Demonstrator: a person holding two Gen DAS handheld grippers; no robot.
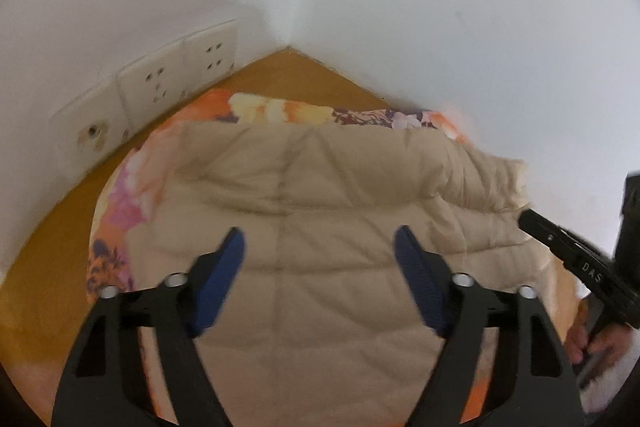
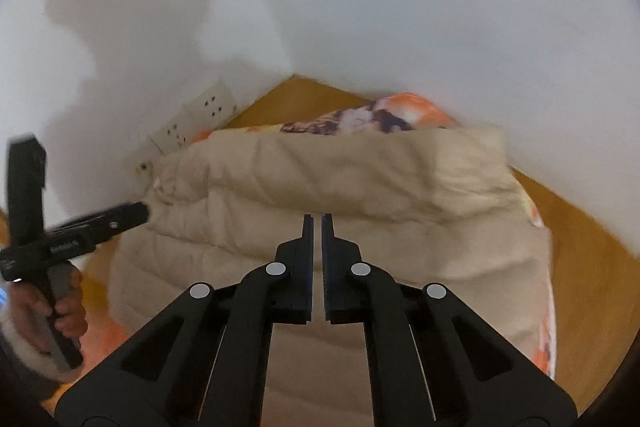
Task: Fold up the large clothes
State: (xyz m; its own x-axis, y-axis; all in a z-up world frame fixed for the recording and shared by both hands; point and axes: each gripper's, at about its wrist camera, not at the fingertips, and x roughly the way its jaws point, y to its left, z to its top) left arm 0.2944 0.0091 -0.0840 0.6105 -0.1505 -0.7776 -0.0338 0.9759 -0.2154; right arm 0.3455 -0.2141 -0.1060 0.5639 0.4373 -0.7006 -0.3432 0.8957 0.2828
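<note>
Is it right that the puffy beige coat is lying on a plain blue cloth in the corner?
Not quite. The coat does lie in the corner, but the cloth under it is not plain blue: it has an orange, pink and purple flower print. The left wrist view shows it best.

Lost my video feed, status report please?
Left gripper open above beige puffer jacket. Right gripper shut, apparently empty. Jacket folded on floral cloth, in wall corner. Nothing obstructing.
</note>
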